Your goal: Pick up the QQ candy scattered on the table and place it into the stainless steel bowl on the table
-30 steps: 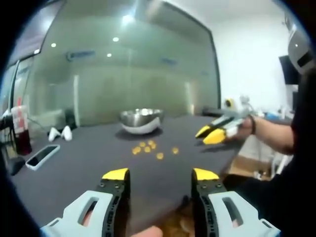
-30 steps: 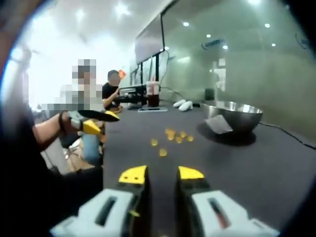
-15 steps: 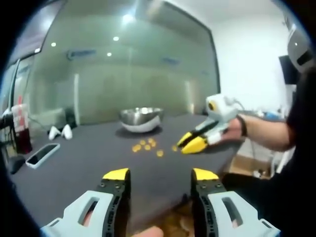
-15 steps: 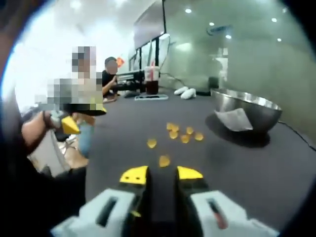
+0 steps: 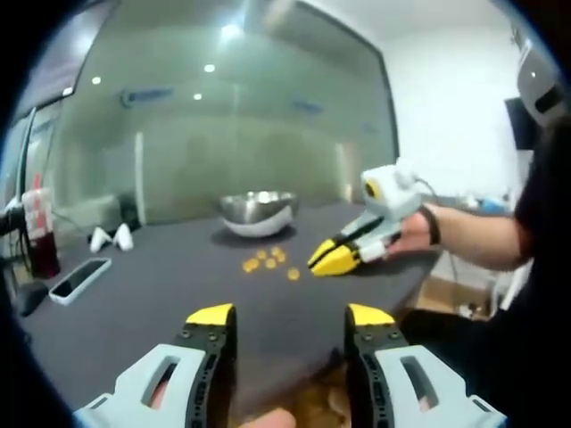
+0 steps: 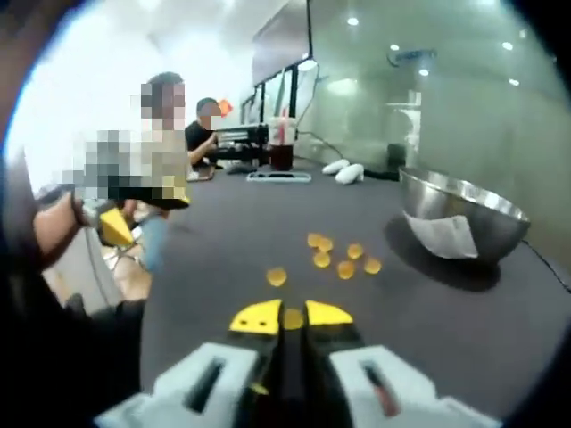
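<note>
Dark table (image 6: pixel 500 330) | your right gripper (image 6: pixel 292 316) narrow around lower-centre QQ candy (image 6: pixel 293 317) | your left gripper (image 5: pixel 288 315) wide, empty | bowl (image 6: pixel 464 217) right.

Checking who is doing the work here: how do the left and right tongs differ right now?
The left tongs are wide open and held back near the table edge; the right tongs are nearly closed around a yellow candy out on the table. The left grip nothing. Both have yellow tips on grey bodies.
</note>
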